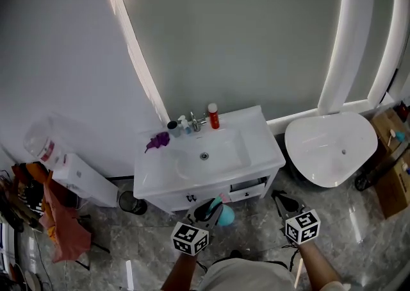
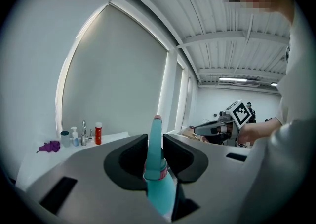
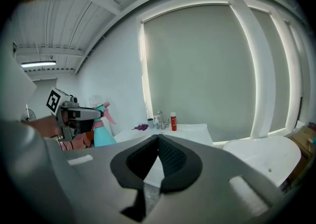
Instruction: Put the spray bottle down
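A teal spray bottle (image 1: 225, 215) with a pink nozzle is clamped in my left gripper (image 1: 208, 208), just in front of the white sink cabinet (image 1: 256, 131). In the left gripper view the bottle (image 2: 159, 168) stands upright between the two dark jaws of that gripper (image 2: 155, 151), nozzle tip uppermost. My right gripper (image 1: 280, 199) hovers to the right of it over the floor, apart from the bottle. Its jaws meet at the tips in the right gripper view (image 3: 158, 137), with nothing between them. That view also shows the bottle (image 3: 102, 132) at the left.
On the cabinet's back edge stand a red bottle (image 1: 213, 116), a tap (image 1: 197, 121) and small containers; a purple cloth (image 1: 157, 141) lies at its left. A white toilet (image 1: 333, 145) stands to the right, a dark bin (image 1: 131, 203) and a water dispenser (image 1: 77, 174) to the left.
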